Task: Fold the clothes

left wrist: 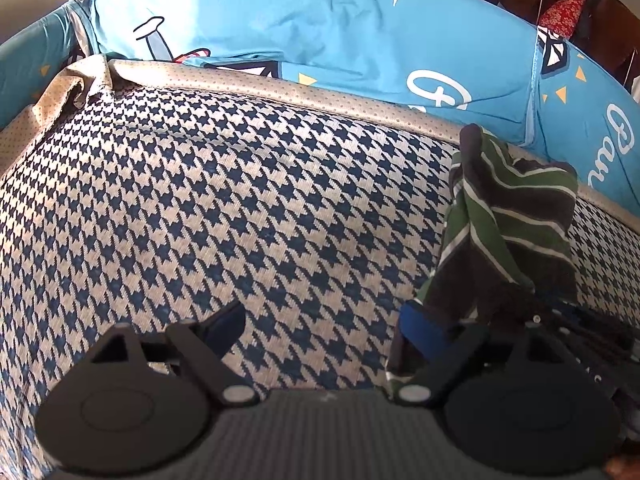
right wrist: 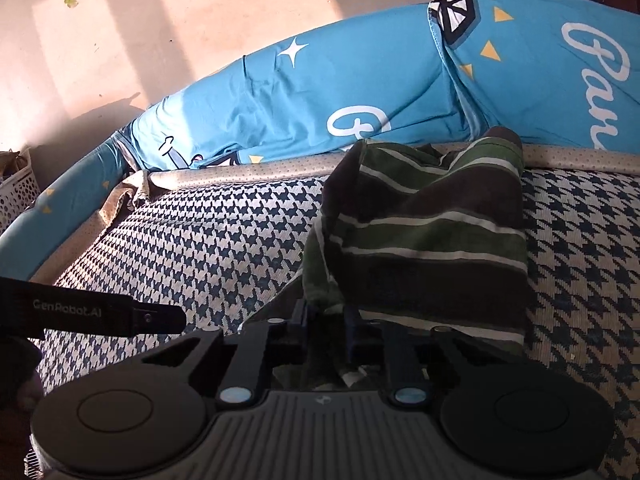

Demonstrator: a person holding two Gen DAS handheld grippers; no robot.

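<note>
A garment striped in green, dark brown and white [right wrist: 432, 232] lies bunched on a bed cover with a blue and beige houndstooth pattern [right wrist: 208, 240]. My right gripper [right wrist: 328, 320] is shut on the garment's near edge, and a fold of the cloth is pinched between its narrow jaws. In the left wrist view the garment [left wrist: 508, 216] rises in a crumpled heap at the right. My left gripper [left wrist: 324, 328] stands open over the bare cover, its right finger [left wrist: 420, 332] beside the hanging cloth and nothing between the pads. The left gripper's body [right wrist: 100, 316] shows at the right wrist view's left edge.
A rolled blue quilt with cartoon prints and white lettering [left wrist: 340, 32] runs along the bed's far side against a sunlit wall [right wrist: 160, 32]. A white perforated basket [right wrist: 16, 196] stands at the far left. Red patterned cloth [left wrist: 564, 4] hangs on dark furniture at the far right.
</note>
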